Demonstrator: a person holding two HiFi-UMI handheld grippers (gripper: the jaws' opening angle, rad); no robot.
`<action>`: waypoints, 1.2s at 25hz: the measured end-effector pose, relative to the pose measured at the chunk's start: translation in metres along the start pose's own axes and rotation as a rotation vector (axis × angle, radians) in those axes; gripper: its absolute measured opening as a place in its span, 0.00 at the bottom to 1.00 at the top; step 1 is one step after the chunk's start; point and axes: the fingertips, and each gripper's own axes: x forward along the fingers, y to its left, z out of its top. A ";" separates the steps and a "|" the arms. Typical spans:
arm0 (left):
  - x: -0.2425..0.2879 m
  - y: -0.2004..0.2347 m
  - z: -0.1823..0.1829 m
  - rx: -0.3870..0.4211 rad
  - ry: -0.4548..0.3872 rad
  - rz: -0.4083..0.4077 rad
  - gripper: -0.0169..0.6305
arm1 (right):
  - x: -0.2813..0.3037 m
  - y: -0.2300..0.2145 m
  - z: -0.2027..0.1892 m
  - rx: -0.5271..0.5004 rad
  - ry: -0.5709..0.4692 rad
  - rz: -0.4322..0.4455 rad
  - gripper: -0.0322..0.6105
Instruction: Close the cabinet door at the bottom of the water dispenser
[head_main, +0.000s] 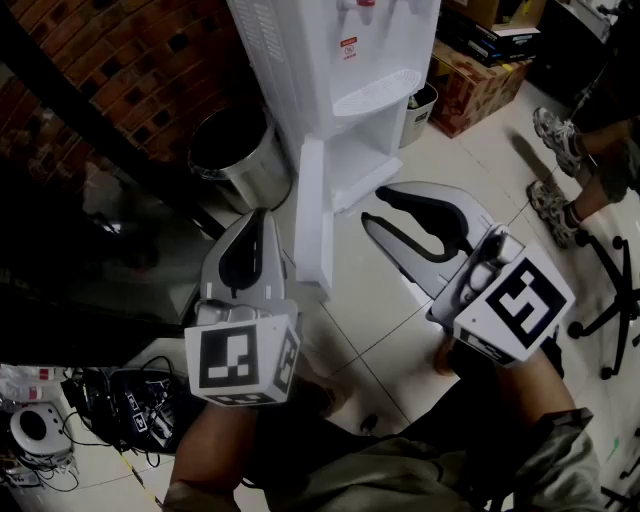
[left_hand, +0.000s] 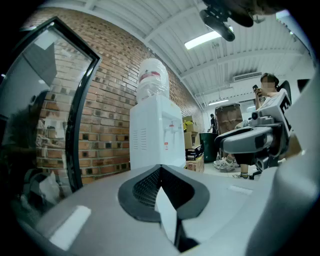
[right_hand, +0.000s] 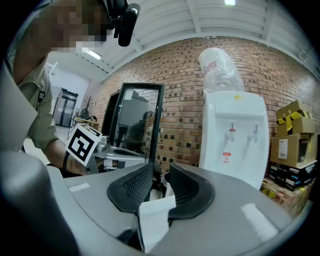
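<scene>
The white water dispenser stands against the brick wall, and it also shows as the dispenser and the dispenser in the two gripper views. Its bottom cabinet door hangs open, swung out toward me edge-on. My left gripper hovers just left of the door's edge, jaws shut with their tips together and nothing between them. My right gripper is to the right of the door, in front of the open cabinet. Its jaws stand apart and hold nothing. Neither gripper visibly touches the door.
A round metal bin sits left of the dispenser. Right of it are a small bin and cardboard boxes. A person's feet and a chair base are at the right. Cables and devices lie bottom left.
</scene>
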 end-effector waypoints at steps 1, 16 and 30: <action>0.000 0.000 0.002 -0.008 -0.003 -0.001 0.03 | 0.006 0.002 -0.002 -0.009 0.001 0.024 0.22; 0.003 0.004 0.024 -0.024 -0.027 0.088 0.06 | 0.078 0.070 -0.097 -0.180 0.226 0.393 0.41; 0.005 0.005 0.008 0.025 0.049 0.170 0.09 | 0.089 0.096 -0.165 -0.338 0.397 0.585 0.29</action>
